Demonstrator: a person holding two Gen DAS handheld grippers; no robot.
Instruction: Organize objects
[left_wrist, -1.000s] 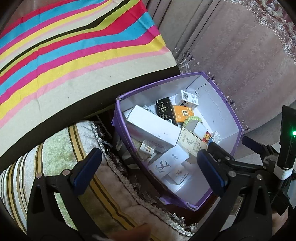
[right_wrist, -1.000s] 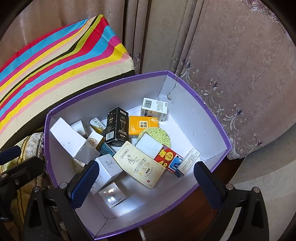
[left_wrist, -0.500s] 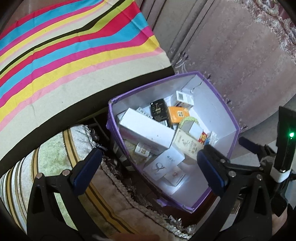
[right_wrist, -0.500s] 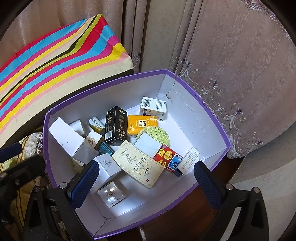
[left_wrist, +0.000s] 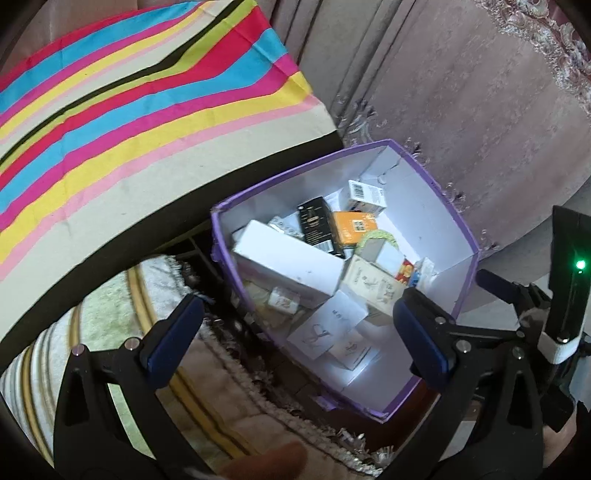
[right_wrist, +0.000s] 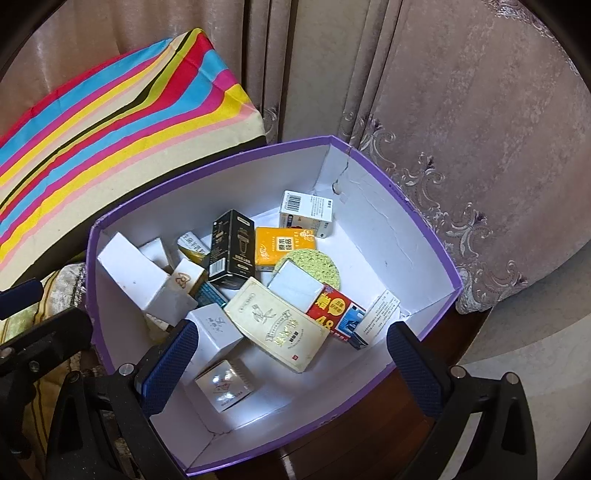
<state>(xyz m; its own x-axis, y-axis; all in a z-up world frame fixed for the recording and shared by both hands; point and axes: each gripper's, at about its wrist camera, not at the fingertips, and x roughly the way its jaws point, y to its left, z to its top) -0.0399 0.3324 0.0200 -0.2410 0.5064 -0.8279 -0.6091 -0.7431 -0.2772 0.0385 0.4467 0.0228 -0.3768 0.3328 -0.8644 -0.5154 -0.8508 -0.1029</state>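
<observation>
Both your grippers hang above the purple box (right_wrist: 424, 236) with nothing between their fingers: the left gripper (left_wrist: 295, 325) is spread wide over the box's near-left corner, and the right gripper (right_wrist: 291, 354) stands equally splayed over its near rim. Compared with a second ago, the left view has drawn back and up, so the box sits smaller and further off in it, with more of the striped cushion (left_wrist: 129, 110) and the fringed green cushion (left_wrist: 110, 302) showing; the right view has barely shifted, and inside the box every carton lies just as it did. So the only change is in your own position, not in the objects. They are all loose in the box: the long white carton (right_wrist: 136, 277) leans against the left wall, the black carton (right_wrist: 232, 247) and the orange one (right_wrist: 284, 245) lie side by side toward the back, the barcode carton (right_wrist: 306, 214) behind them, the cream tea-style box (right_wrist: 277, 325) across the middle, touching the red-and-yellow pack (right_wrist: 334, 308), with the round green sponge (right_wrist: 314, 262) half under a pale carton. A jumble like this (everything inside, nothing lined up) would fit either a pile gathered into the box or one waiting to be sorted out of it, and the pictures do not settle which.
</observation>
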